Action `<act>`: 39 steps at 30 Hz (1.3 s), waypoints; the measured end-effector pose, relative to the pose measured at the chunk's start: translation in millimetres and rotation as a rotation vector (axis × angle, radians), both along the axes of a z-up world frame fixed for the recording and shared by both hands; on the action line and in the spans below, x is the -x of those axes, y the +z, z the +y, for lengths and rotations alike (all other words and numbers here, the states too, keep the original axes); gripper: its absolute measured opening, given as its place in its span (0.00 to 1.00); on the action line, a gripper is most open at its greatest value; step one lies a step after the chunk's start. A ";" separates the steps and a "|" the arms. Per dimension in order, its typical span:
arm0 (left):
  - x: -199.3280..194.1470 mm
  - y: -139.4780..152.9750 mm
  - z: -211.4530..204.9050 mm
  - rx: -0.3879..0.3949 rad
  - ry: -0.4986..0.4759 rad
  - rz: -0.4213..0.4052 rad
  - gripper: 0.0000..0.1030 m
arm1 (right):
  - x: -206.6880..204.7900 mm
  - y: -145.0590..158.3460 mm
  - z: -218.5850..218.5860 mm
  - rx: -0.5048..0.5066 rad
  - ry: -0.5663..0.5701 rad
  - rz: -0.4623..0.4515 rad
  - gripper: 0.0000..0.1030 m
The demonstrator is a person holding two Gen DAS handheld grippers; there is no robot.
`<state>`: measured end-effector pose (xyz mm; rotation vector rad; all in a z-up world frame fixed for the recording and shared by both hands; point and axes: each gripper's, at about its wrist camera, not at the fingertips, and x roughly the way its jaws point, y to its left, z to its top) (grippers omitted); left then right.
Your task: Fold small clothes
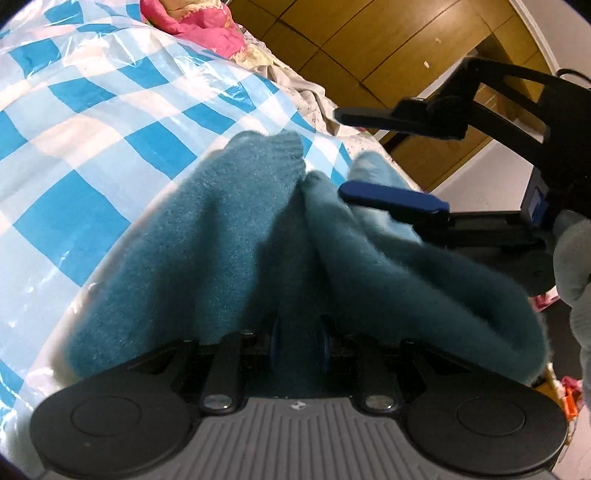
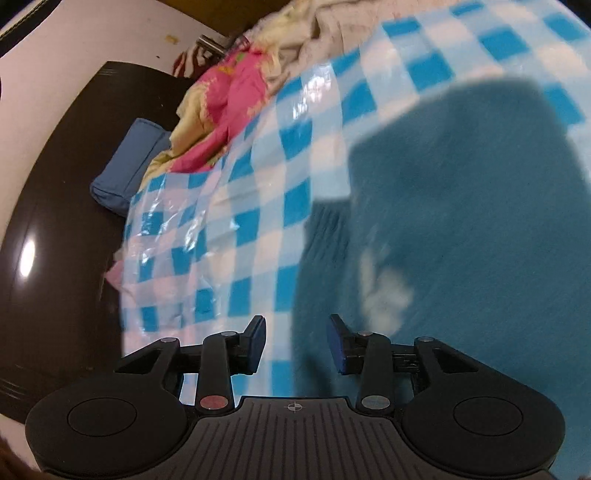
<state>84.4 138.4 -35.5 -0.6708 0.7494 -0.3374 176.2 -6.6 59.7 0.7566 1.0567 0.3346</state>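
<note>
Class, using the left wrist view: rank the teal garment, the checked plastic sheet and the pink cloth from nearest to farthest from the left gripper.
1. Teal garment: clamped in the left gripper.
2. Checked plastic sheet: beneath it, leftward.
3. Pink cloth: far top edge.

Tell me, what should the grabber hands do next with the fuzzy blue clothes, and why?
Probably the left gripper should lay its pinched bunch of the teal garment flat on the checked plastic sheet. The cloth drapes in humps, not smooth, and the right gripper stands open with nothing pinched, so it is free to take another edge.
</note>
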 end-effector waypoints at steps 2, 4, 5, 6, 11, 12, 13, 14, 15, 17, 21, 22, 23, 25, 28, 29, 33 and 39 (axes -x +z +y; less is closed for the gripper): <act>6.1 1.1 5.9 0.027 0.008 -0.007 0.32 | 6.3 13.7 5.5 0.070 0.032 -0.078 0.36; 15.3 4.9 12.2 0.048 0.033 -0.026 0.33 | 14.0 31.4 7.7 0.195 0.074 -0.170 0.36; 21.7 8.2 15.4 0.052 0.044 -0.047 0.34 | 17.2 39.5 6.8 0.269 0.088 -0.211 0.36; 28.1 12.2 18.1 0.055 0.051 -0.068 0.36 | 19.2 45.7 3.8 0.330 0.091 -0.242 0.37; 61.7 36.5 31.6 0.125 0.055 -0.153 0.42 | 7.3 52.3 -17.8 0.463 0.119 -0.230 0.56; 66.8 43.5 30.5 0.128 0.043 -0.174 0.45 | 0.2 49.8 -17.7 0.480 0.144 -0.204 0.57; 70.9 50.4 27.2 0.125 0.028 -0.198 0.46 | -4.0 46.8 -16.5 0.497 0.154 -0.191 0.57; 75.2 59.9 22.2 0.115 0.003 -0.231 0.49 | -8.7 44.2 -13.2 0.521 0.162 -0.183 0.57; 77.9 67.5 17.4 0.103 -0.015 -0.261 0.51 | -13.3 41.2 -7.7 0.546 0.177 -0.177 0.57; 78.9 80.3 6.0 0.077 -0.042 -0.319 0.57 | -21.4 36.4 4.2 0.589 0.219 -0.151 0.57; 66.9 82.0 -22.5 -0.030 -0.085 -0.329 0.65 | -28.3 29.6 31.4 0.659 0.328 -0.129 0.63; 61.3 76.5 -27.8 -0.034 -0.100 -0.311 0.65 | -29.8 28.1 37.5 0.673 0.352 -0.122 0.65; 58.6 69.8 -33.3 -0.039 -0.110 -0.290 0.65 | -33.1 25.8 46.2 0.699 0.382 -0.110 0.67; 56.7 58.7 -42.8 -0.097 -0.115 -0.245 0.65 | -39.0 20.4 59.5 0.754 0.413 -0.090 0.68; 58.6 53.2 -47.0 -0.171 -0.118 -0.228 0.64 | -45.7 4.0 76.5 0.854 0.466 -0.063 0.70; 58.7 51.8 -45.6 -0.163 -0.119 -0.222 0.64 | -47.7 -2.7 81.1 0.889 0.480 -0.054 0.70; 53.4 44.1 -41.1 -0.164 -0.100 -0.192 0.57 | -48.5 -18.4 90.3 0.974 0.515 -0.052 0.69; 57.5 41.2 -36.2 -0.151 -0.080 -0.197 0.43 | -38.6 -8.7 72.3 0.931 0.498 -0.088 0.35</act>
